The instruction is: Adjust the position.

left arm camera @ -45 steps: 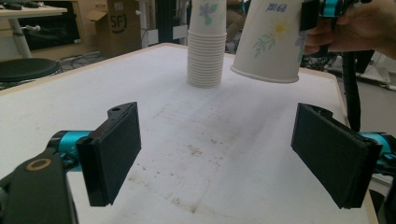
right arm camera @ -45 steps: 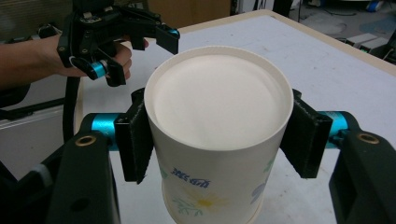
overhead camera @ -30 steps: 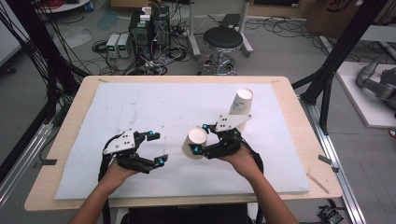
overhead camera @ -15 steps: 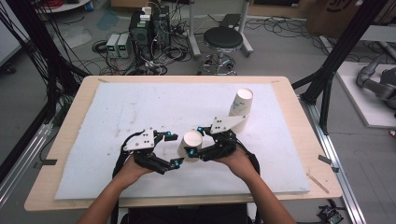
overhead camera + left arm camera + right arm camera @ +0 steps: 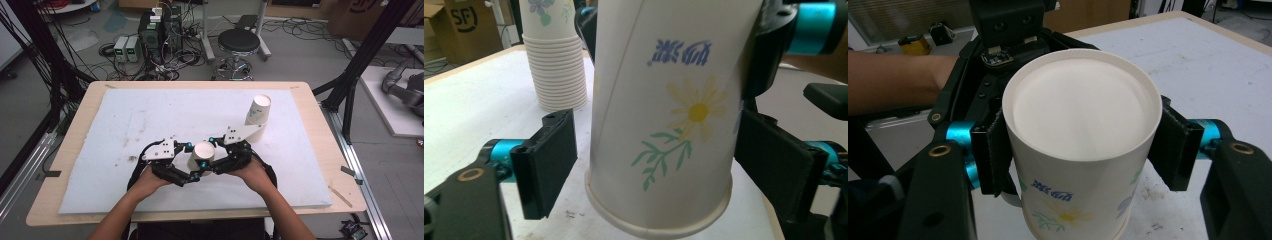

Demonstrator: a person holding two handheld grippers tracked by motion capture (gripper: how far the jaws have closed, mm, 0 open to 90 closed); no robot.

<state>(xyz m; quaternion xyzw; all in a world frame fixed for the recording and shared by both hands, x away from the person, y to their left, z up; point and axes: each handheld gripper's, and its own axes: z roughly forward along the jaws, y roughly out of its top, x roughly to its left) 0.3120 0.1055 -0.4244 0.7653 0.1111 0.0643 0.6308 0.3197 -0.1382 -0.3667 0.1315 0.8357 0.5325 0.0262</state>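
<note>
An upside-down paper cup (image 5: 203, 154) with a flower print stands near the front middle of the white mat (image 5: 150, 115). My right gripper (image 5: 210, 152) is shut on it; in the right gripper view both pads press the cup (image 5: 1080, 125) just below its upturned base. My left gripper (image 5: 192, 161) comes from the left and is open around the same cup. In the left gripper view the cup (image 5: 664, 125) stands between the jaws, with a gap at the left pad (image 5: 546, 165). A stack of nested cups (image 5: 257, 112) stands at the back right.
The mat covers most of the wooden table (image 5: 320, 150). The stack of cups (image 5: 555, 65) stands just beyond the held cup. Behind the table are a black stool (image 5: 239, 42) and electronics boxes (image 5: 160, 30) with cables on the floor.
My left gripper has moved right across the mat until its jaws sit around the cup. The right gripper has carried the cup slightly left and toward the front.
</note>
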